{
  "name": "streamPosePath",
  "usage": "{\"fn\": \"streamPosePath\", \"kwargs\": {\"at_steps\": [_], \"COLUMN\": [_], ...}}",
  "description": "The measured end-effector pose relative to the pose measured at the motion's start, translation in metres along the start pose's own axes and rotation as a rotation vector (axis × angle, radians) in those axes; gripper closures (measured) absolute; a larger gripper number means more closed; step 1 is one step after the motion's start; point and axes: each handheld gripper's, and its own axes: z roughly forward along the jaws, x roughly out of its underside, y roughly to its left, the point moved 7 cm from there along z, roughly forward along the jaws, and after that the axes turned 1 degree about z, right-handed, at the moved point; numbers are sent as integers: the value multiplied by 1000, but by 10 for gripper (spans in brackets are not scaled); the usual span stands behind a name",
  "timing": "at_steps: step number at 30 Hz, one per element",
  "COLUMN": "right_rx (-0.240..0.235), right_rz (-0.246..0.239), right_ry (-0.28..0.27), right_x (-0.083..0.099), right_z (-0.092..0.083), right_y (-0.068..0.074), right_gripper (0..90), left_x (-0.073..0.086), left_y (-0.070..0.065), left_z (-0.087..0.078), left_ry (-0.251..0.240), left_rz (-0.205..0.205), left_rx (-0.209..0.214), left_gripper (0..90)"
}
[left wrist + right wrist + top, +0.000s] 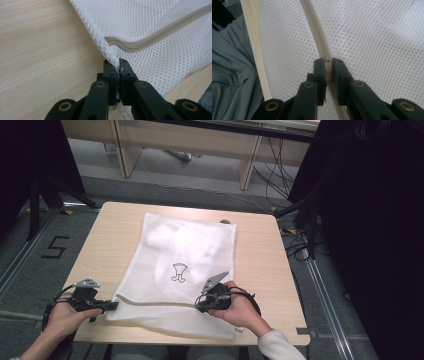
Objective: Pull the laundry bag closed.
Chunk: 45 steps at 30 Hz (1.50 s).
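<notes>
What is inside the white mesh laundry bag [182, 262] is hard to make out — pale bunched shapes show through the netting toward the upper middle of the high view, too soft to name. A small dark outline drawing sits on the bag near its centre, too tiny to read. The bag's near edge hangs over the table [105, 245] at the bottom of the frame, and both forearms are cut off there.

The bag lies flat across the middle of the table, its zipper [160, 35] running along the near side.

The left gripper [111, 306] lies low at the lower left of the high view, level with the tabletop and aimed at the bag's near left corner. In the left gripper view its jaws are closed tight on that corner of mesh, which is pinched thin between the pads.

The right gripper [200, 306] sits at the lower middle, the hand [237, 310] wrapped round it from the right, a pale sleeve behind. In the right gripper view its jaws are clamped on the zipper — the slider, it seems, though the pads cover most of it.
</notes>
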Motion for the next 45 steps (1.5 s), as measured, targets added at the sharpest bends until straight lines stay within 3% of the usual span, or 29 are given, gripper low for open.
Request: {"fn": "streamPosePath", "kwargs": {"at_steps": [13, 19, 45], "right_rx": [3, 5, 5], "right_rz": [-5, 16, 25], "right_ry": [2, 17, 0], "right_x": [2, 5, 11], "right_z": [-2, -4, -8], "right_y": [-1, -1, -3], "right_gripper": [828, 828, 828], "left_x": [0, 0, 0], "left_y": [0, 0, 0], "left_z": [0, 0, 0], "left_ry": [-1, 0, -2], "left_rz": [-3, -2, -5], "left_rx": [3, 0, 5], "left_gripper": [856, 855, 855]}}
